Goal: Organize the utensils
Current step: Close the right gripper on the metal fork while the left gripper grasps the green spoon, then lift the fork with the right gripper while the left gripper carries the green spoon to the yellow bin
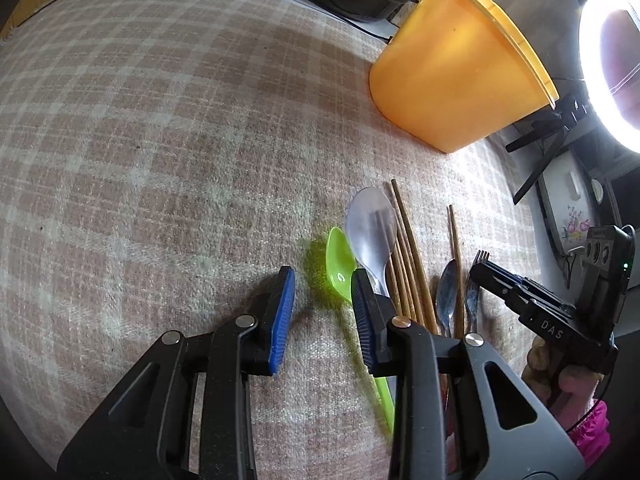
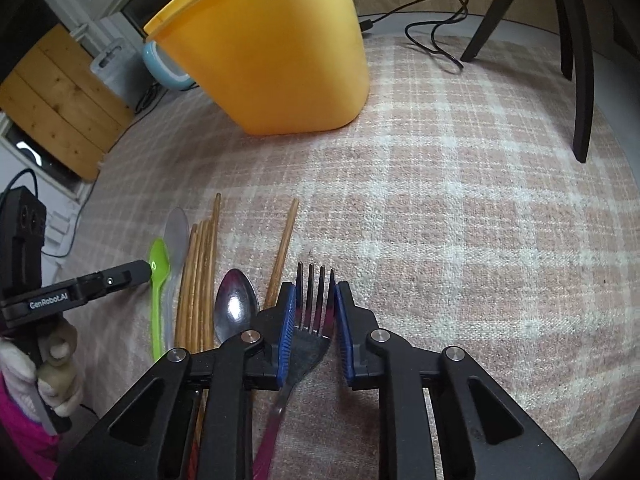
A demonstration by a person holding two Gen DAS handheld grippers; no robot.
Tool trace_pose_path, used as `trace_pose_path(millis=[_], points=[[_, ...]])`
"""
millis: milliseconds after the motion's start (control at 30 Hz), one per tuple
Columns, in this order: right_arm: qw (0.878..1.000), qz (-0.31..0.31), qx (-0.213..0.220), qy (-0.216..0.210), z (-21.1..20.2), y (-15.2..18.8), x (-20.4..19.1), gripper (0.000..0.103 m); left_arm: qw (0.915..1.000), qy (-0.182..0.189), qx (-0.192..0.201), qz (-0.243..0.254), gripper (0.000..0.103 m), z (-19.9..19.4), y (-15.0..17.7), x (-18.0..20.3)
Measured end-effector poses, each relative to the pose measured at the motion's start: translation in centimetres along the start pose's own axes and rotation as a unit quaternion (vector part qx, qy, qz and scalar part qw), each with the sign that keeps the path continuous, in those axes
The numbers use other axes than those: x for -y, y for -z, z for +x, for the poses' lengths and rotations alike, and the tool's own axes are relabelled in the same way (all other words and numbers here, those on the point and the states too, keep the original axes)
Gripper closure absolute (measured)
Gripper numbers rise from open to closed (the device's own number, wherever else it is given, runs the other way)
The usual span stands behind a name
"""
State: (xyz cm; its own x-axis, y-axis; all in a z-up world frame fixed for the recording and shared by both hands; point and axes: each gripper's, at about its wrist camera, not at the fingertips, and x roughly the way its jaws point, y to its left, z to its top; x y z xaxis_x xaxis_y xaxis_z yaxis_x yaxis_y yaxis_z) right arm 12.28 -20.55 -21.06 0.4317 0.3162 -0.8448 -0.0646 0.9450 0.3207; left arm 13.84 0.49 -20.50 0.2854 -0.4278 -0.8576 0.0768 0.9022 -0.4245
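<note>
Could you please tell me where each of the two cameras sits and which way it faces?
Left wrist: on the left gripper, looking steeply down along its jaws at the green spoon on the checked cloth; the right gripper and its gloved hand show at the right edge.
Right wrist: on the right gripper, looking down along its jaws, which straddle the fork; the left gripper and a gloved hand show at left.
Shared: the row of utensils, the chopsticks and the orange tub beyond.
</note>
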Motion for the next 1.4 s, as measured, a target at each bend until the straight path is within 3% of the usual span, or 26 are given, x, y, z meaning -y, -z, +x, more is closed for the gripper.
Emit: trace_pose_path(millis=[200, 367, 533, 767, 1200, 1400], points=[[0.998, -0.026, -0.022, 0.055, 0.5, -0.8, -2.4, 0.085, 0.9999, 0.006, 0.010, -0.006, 0.074, 0.0, -0.2, -0.2], [0.990, -0.083, -0.036, 0.109, 0.5, -1.4, -5.6, 0.099, 0.9999, 0.012, 0.013, -0.001, 0.074, -0.2, 0.0, -0.4], [0.987, -0.102, -0.061, 0.106, 1.9, -1.6, -6.7, 0.099, 0.9998, 0.005, 0.015, 0.012, 0.074, -0.3, 0.3, -0.2], [0.993, -0.071, -0.064, 0.076, 2.5, -2.2, -5.0, 0.100, 0.9993, -0.016, 0.007, 0.034, 0.098, 0.4, 0.2, 0.6], [0.997, -0.047, -0.044, 0.037, 1.4, -1.4, -0.9, 0.101, 0.9984, -0.037, 0.023, 0.037, 0.102, -0.1, 0.6, 1.4], [0.998, -0.045, -0.029, 0.031, -1.3, -0.8, -1.6, 0.101, 0.9977, -0.033, 0.046, 0.038, 0.103, -1.9, 0.9, 1.9]])
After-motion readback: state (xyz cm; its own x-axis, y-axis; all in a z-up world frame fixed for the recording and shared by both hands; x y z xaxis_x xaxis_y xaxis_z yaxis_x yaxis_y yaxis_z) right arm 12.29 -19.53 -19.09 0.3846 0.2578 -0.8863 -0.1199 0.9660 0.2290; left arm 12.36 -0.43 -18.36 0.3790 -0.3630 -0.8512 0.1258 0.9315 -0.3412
